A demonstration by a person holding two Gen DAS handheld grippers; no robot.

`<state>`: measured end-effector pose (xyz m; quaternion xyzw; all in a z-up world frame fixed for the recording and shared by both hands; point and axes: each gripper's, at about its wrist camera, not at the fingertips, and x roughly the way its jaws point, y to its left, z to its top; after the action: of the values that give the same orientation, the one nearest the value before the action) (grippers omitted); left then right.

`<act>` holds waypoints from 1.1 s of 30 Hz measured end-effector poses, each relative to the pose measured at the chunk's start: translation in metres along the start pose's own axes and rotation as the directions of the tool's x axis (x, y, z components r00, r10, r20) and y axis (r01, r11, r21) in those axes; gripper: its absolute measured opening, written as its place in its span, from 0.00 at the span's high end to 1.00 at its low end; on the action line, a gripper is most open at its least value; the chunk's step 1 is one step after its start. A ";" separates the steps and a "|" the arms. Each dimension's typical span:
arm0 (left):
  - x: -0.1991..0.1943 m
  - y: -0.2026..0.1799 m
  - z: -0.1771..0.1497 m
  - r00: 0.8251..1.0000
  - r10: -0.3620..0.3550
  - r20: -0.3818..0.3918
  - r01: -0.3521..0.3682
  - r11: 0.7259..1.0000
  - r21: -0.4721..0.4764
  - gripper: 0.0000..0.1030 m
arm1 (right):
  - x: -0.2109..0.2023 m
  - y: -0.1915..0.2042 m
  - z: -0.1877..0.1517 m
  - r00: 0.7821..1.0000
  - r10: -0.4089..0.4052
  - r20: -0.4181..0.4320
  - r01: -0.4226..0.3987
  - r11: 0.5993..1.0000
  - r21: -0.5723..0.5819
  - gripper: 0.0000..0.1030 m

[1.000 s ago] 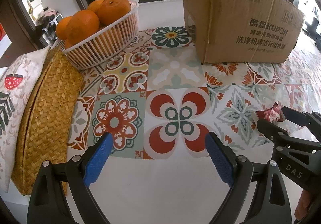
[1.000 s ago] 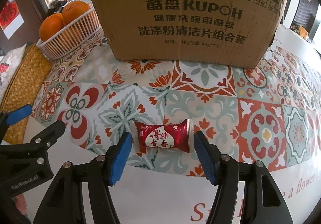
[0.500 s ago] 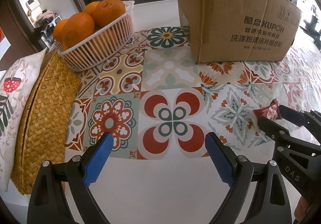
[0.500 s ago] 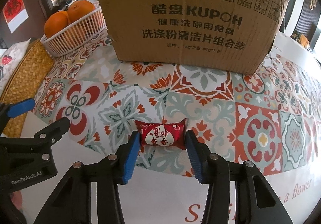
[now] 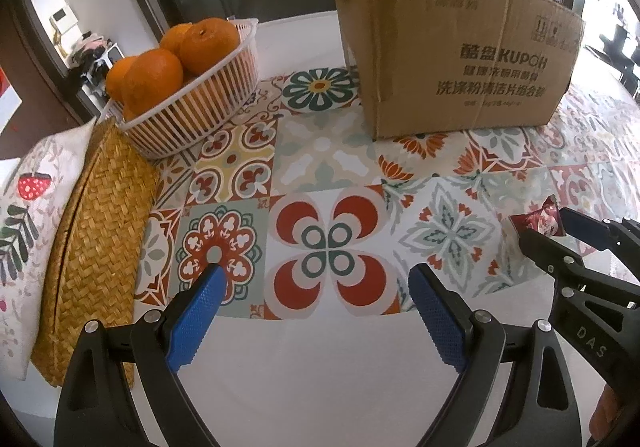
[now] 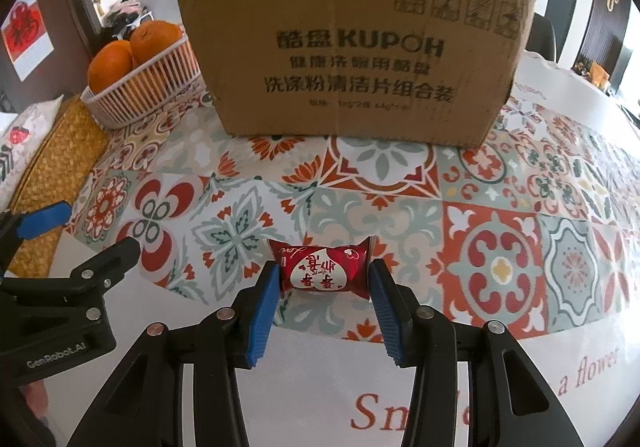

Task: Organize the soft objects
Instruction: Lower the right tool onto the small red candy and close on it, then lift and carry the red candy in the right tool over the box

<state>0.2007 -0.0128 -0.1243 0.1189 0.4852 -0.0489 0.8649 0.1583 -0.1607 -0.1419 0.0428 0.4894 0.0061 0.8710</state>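
Observation:
A small red candy packet with a white heart sits between the blue pads of my right gripper. The pads press on its two ends and it looks lifted slightly off the patterned tablecloth. The packet also shows at the right edge of the left wrist view, in the right gripper's black fingers. My left gripper is open and empty, low over the tablecloth. A brown cardboard box stands upright behind the packet; it also shows in the left wrist view.
A white basket of oranges stands at the back left. A woven straw cushion and a printed pillow lie along the left table edge. The tablecloth has a white front border.
My right gripper's jaws have closed from wide open onto the candy packet's ends. Both grippers have drawn back a little from the box. The left gripper stays open.

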 end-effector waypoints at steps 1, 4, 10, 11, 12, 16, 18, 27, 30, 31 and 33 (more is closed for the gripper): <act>-0.002 0.000 0.001 1.000 0.001 0.004 -0.001 1.000 0.000 0.09 | -0.002 -0.001 0.000 1.000 0.000 0.003 0.000 1.000 0.001 0.55; -0.011 -0.002 0.006 1.000 -0.004 0.024 0.004 1.000 -0.001 0.09 | -0.012 -0.005 0.003 1.000 -0.003 0.022 0.003 1.000 0.009 0.55; -0.028 -0.004 0.017 0.997 0.003 0.074 -0.003 1.000 0.004 0.09 | -0.030 -0.010 0.014 0.998 -0.006 0.067 0.004 1.000 0.024 0.55; -0.032 -0.004 0.020 0.996 0.004 0.085 -0.005 1.000 0.006 0.09 | -0.031 -0.008 0.016 0.997 -0.005 0.072 0.003 1.000 0.027 0.55; -0.034 -0.005 0.022 0.996 0.003 0.091 -0.004 1.000 0.007 0.09 | -0.033 -0.009 0.018 0.997 -0.004 0.080 0.001 1.000 0.031 0.55; -0.043 -0.006 0.030 0.993 0.002 0.117 -0.003 1.000 0.012 0.09 | -0.045 -0.011 0.026 0.993 -0.011 0.114 0.006 0.999 0.039 0.55; -0.048 -0.006 0.035 0.991 0.003 0.131 -0.005 1.000 0.011 0.09 | -0.051 -0.012 0.030 0.992 -0.012 0.129 0.007 0.999 0.041 0.55; -0.067 -0.008 0.058 0.982 -0.011 0.186 0.011 1.000 0.000 0.09 | -0.076 -0.019 0.052 0.980 -0.013 0.201 0.001 0.998 0.059 0.55; -0.073 -0.008 0.065 0.979 -0.011 0.204 0.011 1.000 0.001 0.09 | -0.083 -0.020 0.059 0.975 -0.015 0.220 0.002 0.998 0.061 0.55; -0.075 -0.008 0.067 0.978 -0.010 0.210 0.010 1.000 0.001 0.09 | -0.085 -0.021 0.061 0.974 -0.015 0.226 0.001 0.998 0.062 0.55; -0.078 -0.009 0.072 0.975 -0.012 0.222 0.012 1.000 0.003 0.09 | -0.089 -0.022 0.066 0.971 -0.017 0.237 0.002 0.998 0.064 0.55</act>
<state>0.2177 -0.0417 -0.0229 0.1105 0.3865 -0.0676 0.9132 0.1675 -0.1919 -0.0339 0.0685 0.3819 -0.0188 0.9215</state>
